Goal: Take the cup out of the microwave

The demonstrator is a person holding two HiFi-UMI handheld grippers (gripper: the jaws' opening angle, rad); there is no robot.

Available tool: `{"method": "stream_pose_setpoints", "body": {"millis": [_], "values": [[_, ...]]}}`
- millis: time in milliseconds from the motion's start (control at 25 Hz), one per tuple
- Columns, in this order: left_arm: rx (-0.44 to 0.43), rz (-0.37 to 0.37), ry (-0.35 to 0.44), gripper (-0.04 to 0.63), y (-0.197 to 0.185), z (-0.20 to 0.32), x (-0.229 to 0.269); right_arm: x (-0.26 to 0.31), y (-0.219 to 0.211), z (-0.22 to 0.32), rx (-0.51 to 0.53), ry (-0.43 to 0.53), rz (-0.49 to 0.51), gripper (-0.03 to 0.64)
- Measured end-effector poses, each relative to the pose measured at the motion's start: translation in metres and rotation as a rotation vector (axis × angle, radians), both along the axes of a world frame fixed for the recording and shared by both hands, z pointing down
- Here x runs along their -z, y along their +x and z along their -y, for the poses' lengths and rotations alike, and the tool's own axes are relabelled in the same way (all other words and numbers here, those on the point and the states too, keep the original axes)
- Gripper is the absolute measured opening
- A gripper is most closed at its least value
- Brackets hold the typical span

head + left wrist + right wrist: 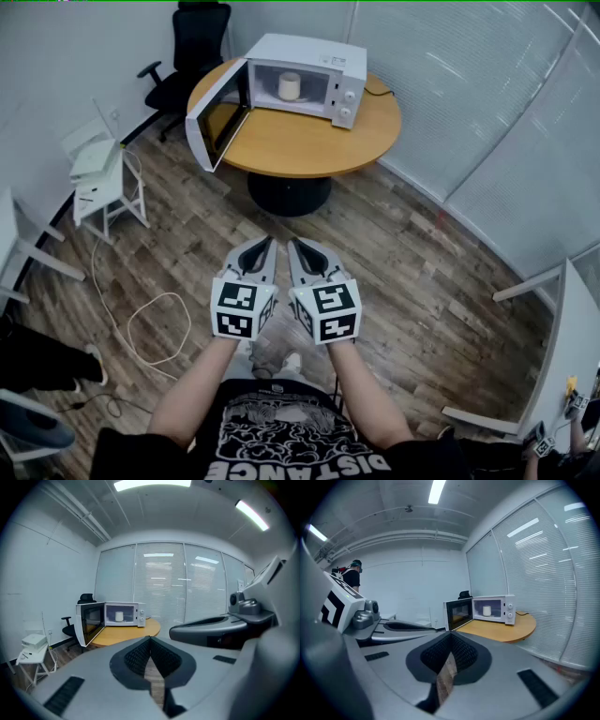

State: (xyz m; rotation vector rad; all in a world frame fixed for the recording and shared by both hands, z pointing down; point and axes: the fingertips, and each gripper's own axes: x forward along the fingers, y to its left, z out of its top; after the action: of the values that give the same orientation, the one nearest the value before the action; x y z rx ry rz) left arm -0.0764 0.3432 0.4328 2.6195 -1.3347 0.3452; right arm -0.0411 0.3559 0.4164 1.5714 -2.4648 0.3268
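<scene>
A white microwave [309, 75] stands on a round wooden table [300, 141] far ahead, its door [214, 117] swung open to the left. A pale cup [290, 86] sits upright inside it. Both grippers are held side by side over the floor, well short of the table. My left gripper [265, 246] is shut with nothing in it, and my right gripper [296, 246] is shut and empty too. The left gripper view shows the cup [119, 617] in the microwave [123, 615] beyond the closed tips [150, 640]. The right gripper view shows the cup [487, 611] past its closed tips [451, 637].
A black office chair [187, 56] stands behind the table at the left. A small white rack [103, 173] and a looped cable [155, 323] are on the wooden floor at the left. White desks [572, 347] line the right side. A person [352, 576] stands far off.
</scene>
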Motion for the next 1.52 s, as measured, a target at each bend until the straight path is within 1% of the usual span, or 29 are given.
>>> {"method": "stream_pose_setpoints", "body": {"millis": [400,600,720,880,1080,1280,1520], "values": [[0.013,-0.002,-0.004,0.012,0.018,0.003,0.002,-0.001,0.017,0.005,0.010,-0.001,0.013,0.015],[0.025,-0.009,-0.011,0.012,0.016,0.019,0.000,-0.003,0.016,0.019,0.022,-0.004,0.014,0.015],[0.018,-0.009,-0.013,0.011,0.017,0.034,-0.003,-0.006,0.016,0.032,0.017,-0.010,0.009,0.015],[0.006,-0.019,-0.025,0.011,0.014,0.062,-0.012,-0.013,0.013,0.060,0.007,-0.019,0.004,0.015],[-0.015,-0.027,-0.043,0.011,0.007,0.112,-0.020,-0.021,0.006,0.108,-0.014,-0.038,-0.009,0.015],[-0.045,-0.034,-0.049,0.011,-0.005,0.165,-0.020,-0.020,-0.007,0.159,-0.040,-0.045,-0.018,0.015],[-0.085,-0.044,-0.045,0.012,-0.023,0.213,-0.014,-0.016,-0.027,0.206,-0.069,-0.054,-0.037,0.015]]}}
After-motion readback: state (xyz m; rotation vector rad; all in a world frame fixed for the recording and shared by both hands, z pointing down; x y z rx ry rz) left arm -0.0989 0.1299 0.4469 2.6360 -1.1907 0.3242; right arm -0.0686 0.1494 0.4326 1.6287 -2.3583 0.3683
